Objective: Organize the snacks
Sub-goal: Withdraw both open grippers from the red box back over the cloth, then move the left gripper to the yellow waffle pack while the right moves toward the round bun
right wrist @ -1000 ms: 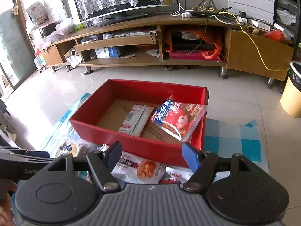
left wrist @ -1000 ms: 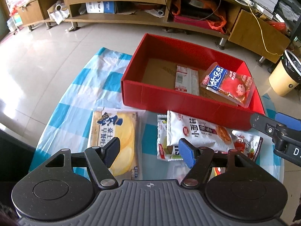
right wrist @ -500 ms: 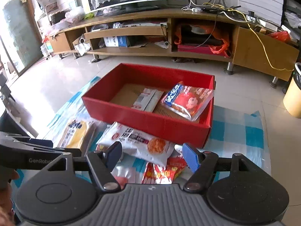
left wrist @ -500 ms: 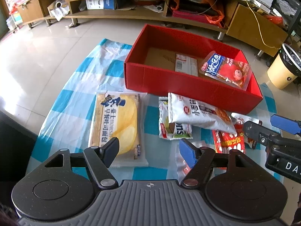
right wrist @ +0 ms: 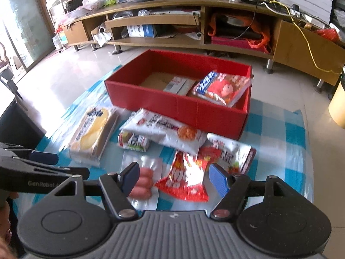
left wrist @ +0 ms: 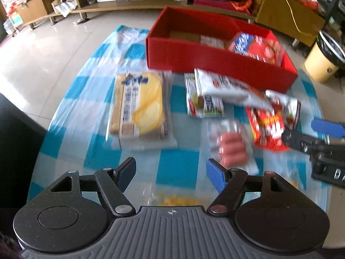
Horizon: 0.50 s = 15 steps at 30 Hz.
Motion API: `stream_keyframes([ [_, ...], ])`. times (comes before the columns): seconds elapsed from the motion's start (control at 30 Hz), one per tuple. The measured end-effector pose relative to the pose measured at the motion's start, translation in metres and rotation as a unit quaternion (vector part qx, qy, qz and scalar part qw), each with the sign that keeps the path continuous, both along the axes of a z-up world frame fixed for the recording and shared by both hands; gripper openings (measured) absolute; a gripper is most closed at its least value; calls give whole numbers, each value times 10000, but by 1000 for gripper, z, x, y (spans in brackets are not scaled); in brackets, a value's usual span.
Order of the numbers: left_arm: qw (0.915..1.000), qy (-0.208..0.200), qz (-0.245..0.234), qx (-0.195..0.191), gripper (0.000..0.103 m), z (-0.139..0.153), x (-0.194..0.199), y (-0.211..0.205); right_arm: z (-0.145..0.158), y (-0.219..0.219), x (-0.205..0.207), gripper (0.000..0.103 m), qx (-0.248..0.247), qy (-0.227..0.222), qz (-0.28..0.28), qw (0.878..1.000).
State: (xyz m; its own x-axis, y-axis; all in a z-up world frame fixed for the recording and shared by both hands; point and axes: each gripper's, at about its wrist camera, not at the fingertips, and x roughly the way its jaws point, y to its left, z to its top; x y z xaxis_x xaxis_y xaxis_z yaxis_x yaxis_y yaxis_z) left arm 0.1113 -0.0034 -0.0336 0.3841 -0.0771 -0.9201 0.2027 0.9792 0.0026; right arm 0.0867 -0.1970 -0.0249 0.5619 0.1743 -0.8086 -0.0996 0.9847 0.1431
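A red box [left wrist: 172, 51] [right wrist: 215, 110] sits at the far side of a blue-checked cloth [left wrist: 179, 168] and holds a red-and-blue snack bag [right wrist: 223, 88] and a flat white packet [right wrist: 179, 84]. In front of it lie a yellow biscuit pack [left wrist: 140, 105] [right wrist: 92, 129], a white bag [left wrist: 228, 88] [right wrist: 163, 127], a small white-red packet [left wrist: 204, 105], a sausage pack [left wrist: 232, 146] [right wrist: 142, 179] and a red bag [left wrist: 267, 127] [right wrist: 187, 177]. My left gripper [left wrist: 171, 172] is open above the cloth. My right gripper [right wrist: 174, 177] is open above the red bag.
A long wooden TV cabinet [right wrist: 194, 26] with cluttered shelves runs along the back. A yellow bin [left wrist: 321, 64] stands on the tiled floor to the right. A yellow-printed wrapper [left wrist: 179, 200] shows just under my left gripper.
Both grippers have drawn back toward the near side of the cloth and tipped downward. The sausage pack and red bag have come into view below them. Both stay open and empty.
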Motion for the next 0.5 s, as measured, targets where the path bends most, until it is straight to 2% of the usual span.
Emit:
stream_keyframes([
  [0.27,9985,477,-229,-111,78,-19,-42,6,-6,0,-30,68,33,179,70,9998],
  [0.33,9978,586,-211,-218,86,-22,-50,8,-6,-2,-36,68,60,179,50,9998],
  [0.5,9958,797,-190,-412,87,-25,-65,7,-2,-7,-44,68,120,150,-3,9998],
])
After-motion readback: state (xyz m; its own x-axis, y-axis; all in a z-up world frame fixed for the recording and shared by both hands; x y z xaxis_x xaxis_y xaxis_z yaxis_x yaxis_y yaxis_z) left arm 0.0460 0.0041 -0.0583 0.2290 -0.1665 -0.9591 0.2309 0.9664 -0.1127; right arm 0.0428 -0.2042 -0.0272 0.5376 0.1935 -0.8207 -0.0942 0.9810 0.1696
